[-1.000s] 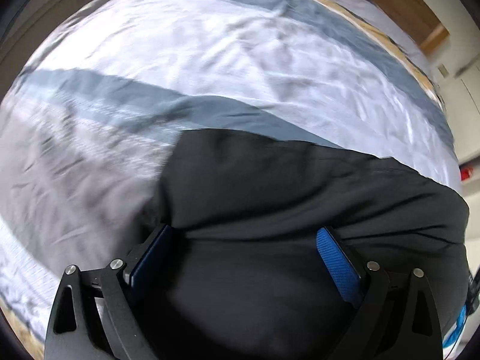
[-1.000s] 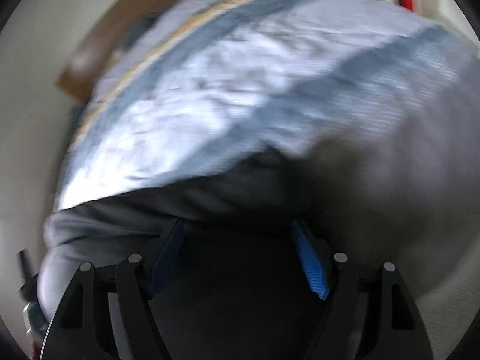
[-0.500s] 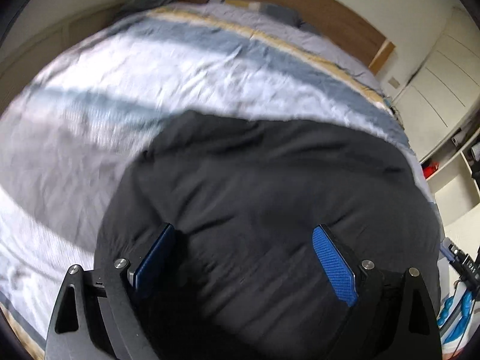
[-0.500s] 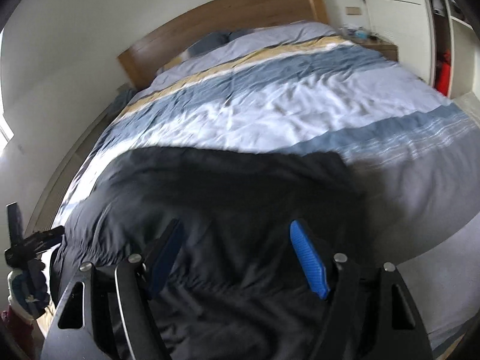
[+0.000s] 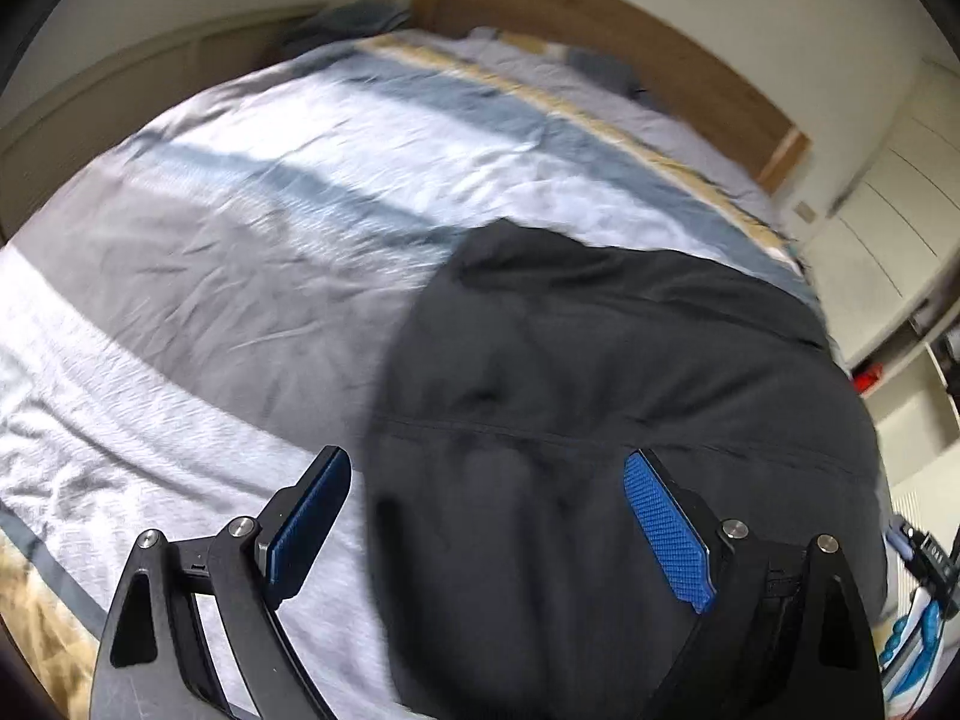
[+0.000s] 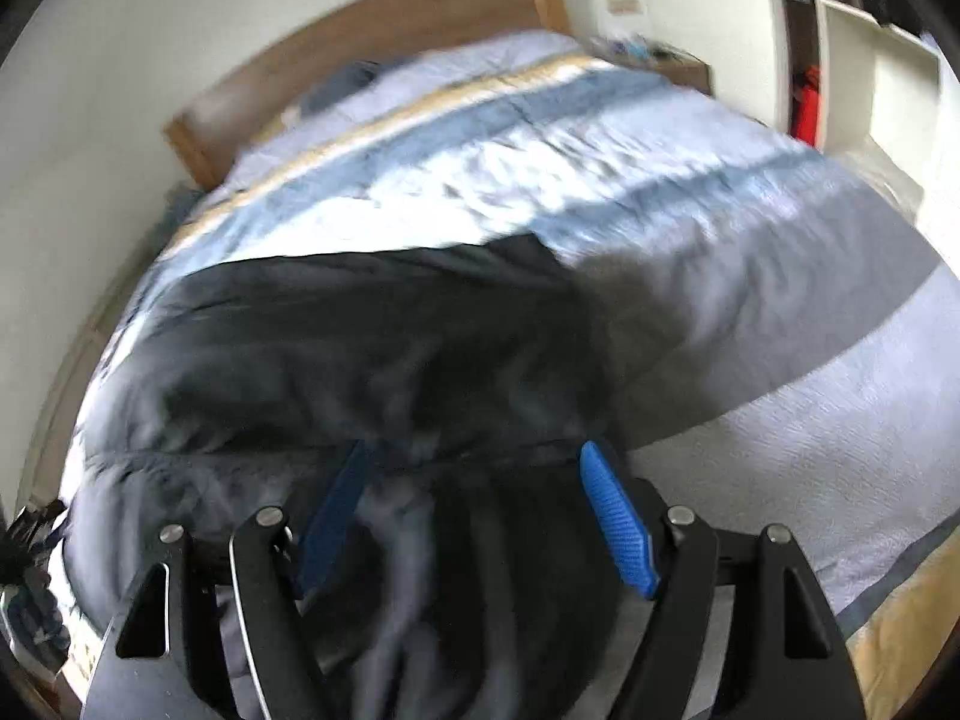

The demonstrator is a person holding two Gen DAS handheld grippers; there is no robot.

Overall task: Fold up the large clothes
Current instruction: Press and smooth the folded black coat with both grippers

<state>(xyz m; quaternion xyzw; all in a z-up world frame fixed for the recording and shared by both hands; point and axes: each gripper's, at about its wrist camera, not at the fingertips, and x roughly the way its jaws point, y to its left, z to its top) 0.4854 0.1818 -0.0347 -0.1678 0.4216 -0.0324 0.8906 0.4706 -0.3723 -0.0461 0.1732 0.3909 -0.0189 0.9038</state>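
Left wrist — dark garment (image 5: 600, 372) crosswise on bed (image 5: 252, 252)

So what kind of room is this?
It looks like a bedroom. There is a big bed with a striped duvet and a wooden headboard, with white wardrobe doors beside it. A black garment lies spread on the bed.
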